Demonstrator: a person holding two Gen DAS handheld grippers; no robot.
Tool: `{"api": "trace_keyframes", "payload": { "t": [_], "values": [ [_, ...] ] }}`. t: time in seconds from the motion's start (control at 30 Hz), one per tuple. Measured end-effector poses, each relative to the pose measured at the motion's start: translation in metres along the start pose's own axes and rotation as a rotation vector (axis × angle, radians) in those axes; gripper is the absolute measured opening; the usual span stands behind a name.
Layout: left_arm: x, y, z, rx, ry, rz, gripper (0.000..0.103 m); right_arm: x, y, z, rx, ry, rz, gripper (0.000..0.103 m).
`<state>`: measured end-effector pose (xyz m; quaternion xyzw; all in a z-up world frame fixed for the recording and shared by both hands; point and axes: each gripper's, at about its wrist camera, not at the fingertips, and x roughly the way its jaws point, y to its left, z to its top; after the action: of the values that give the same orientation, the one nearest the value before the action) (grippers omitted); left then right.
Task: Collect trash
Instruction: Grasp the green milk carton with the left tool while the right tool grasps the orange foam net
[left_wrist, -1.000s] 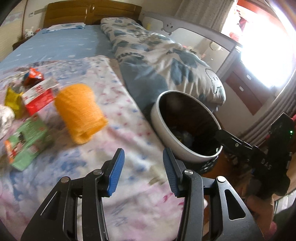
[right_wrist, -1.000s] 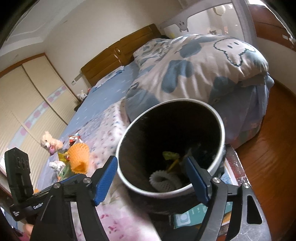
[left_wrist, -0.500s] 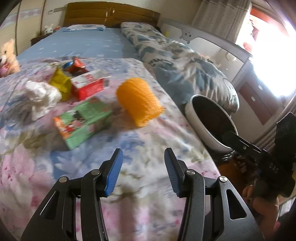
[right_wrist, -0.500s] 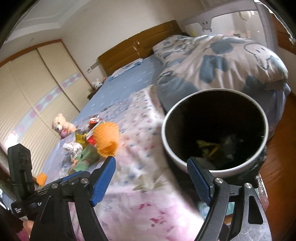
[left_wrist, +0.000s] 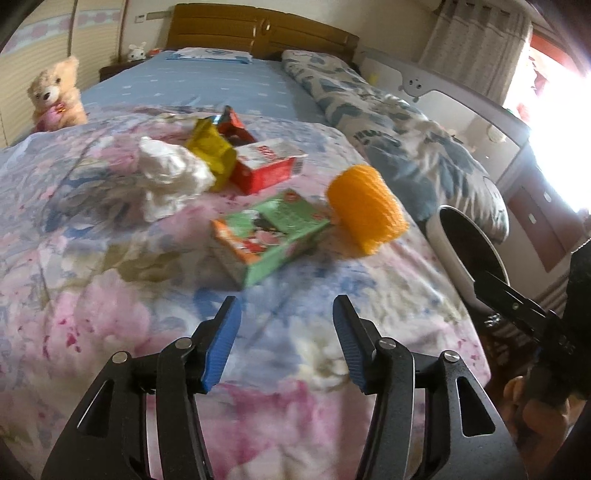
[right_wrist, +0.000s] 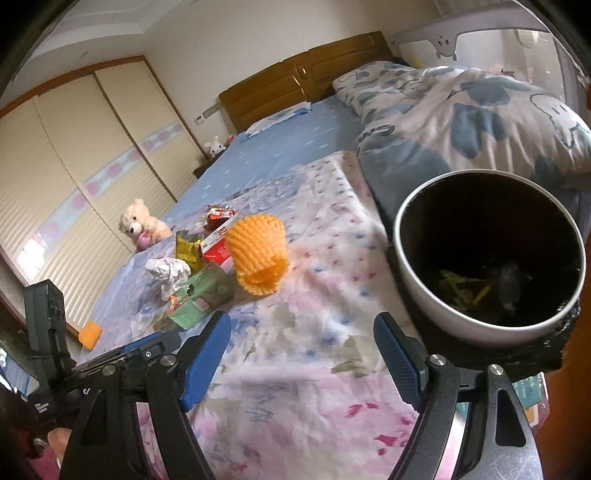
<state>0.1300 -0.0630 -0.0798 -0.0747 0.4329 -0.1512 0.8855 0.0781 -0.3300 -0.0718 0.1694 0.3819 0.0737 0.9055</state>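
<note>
Left wrist view: left gripper has just been opening, nothing between its jaws; the carton lies on the quilt just ahead. Right wrist view: right gripper spread wide and empty, bin ahead-right, orange net ahead-left.

Floral-quilted bed with green carton, orange foam net, red box, crumpled tissue.

Bare quilt before green carton
</note>
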Motion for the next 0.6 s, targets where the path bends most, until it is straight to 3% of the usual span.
{"api": "trace_keyframes", "payload": {
  "t": [0.33,0.6],
  "values": [
    [-0.001,0.019,0.004,0.053,-0.030,0.103,0.064,0.020,0.021,-0.001,-0.043,0.027,0.025,0.081],
    [0.009,0.021,0.020,0.134,-0.024,0.132,0.073,0.042,0.035,0.005,-0.068,0.045,0.037,0.081]
  ]
}}
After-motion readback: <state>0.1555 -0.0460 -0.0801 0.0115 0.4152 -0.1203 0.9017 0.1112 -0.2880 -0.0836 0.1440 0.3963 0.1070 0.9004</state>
